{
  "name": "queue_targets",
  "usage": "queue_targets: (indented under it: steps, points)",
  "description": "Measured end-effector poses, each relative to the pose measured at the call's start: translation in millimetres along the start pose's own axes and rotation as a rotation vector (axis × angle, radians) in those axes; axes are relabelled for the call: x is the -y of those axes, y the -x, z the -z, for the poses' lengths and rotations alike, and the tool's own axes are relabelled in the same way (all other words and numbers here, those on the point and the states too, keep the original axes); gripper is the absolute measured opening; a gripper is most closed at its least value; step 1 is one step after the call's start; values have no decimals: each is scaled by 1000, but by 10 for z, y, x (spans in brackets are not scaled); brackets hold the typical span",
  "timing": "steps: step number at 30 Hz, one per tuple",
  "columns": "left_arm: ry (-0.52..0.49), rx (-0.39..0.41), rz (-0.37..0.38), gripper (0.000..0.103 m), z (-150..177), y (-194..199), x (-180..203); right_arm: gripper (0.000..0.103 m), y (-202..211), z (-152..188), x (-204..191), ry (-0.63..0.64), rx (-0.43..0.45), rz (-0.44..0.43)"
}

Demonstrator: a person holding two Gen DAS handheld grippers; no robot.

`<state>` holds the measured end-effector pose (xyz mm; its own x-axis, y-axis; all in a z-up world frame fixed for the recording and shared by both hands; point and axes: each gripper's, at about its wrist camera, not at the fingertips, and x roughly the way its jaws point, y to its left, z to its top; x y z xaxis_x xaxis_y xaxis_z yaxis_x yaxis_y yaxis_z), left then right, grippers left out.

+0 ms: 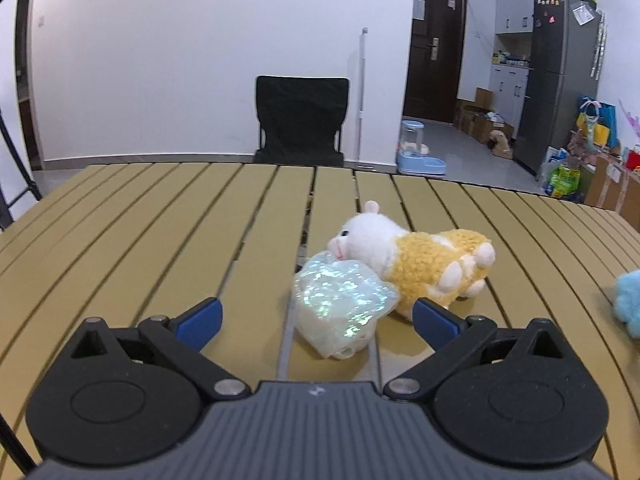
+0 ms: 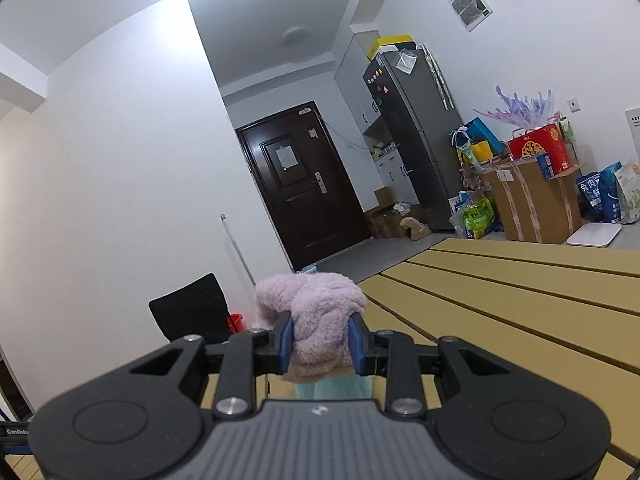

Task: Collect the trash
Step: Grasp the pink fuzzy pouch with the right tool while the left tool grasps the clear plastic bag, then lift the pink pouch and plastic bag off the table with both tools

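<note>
Two grippers are at work over the slatted tabletop [image 1: 160,220], the biggest thing here. On it, ahead of the left gripper [image 1: 316,318], lies a plush [image 1: 416,260] on its side, its length running from just past the right finger away to the upper left, head nearest the gap's middle. Touching the plush's head and chest, and nearer the fingers, sits the wrapper [image 1: 342,306], a crumpled iridescent film that I take for the trash; it lies just beyond the fingertips, inside the gap but toward the right finger, its long axis slanting toward the camera. The left fingers stand wide and empty, angled down at the tabletop, so this hand is the one placed to take the wrapper, with a small shift right to centre it and clear the plush. The right gripper [image 2: 322,344] points nearly level, its fingers narrow and clamped on a pink fleece [image 2: 312,320] held clear of the tabletop.
</note>
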<state>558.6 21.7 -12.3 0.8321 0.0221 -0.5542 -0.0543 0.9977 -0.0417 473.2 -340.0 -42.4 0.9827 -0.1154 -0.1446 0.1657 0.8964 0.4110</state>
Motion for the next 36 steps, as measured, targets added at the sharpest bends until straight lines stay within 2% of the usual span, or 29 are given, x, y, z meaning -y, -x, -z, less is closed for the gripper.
queue_targets:
  steps: [4,9,11,12,13,15,19,24,30,36]
  points:
    - [-3,0,24,103,-24,-65,33,27,-85,37,-40,24,-10,3]
    - [23,-54,46,100,-25,-207,4,27,-119,66,-58,36,-24,1]
    - [21,-77,46,84,-19,-249,6,27,-75,103,-77,38,-23,-1]
    - [19,-90,44,56,-15,-273,6,27,-84,102,-80,40,-24,-2]
    - [23,-111,53,36,-9,-302,-5,27,-70,102,-87,41,-24,-2]
    - [42,-115,77,33,-2,-313,-32,27,-75,101,-89,38,-24,-2]
    - [45,-68,80,29,-11,-218,-45,27,-72,118,-107,39,-25,-1]
    - [72,-58,73,29,-21,-134,-99,27,-25,123,-100,35,-29,-11]
    - [110,-7,62,29,-42,115,-181,27,63,107,-106,42,-28,-29]
    - [99,19,43,29,16,397,-119,27,228,91,-133,66,-32,-65]
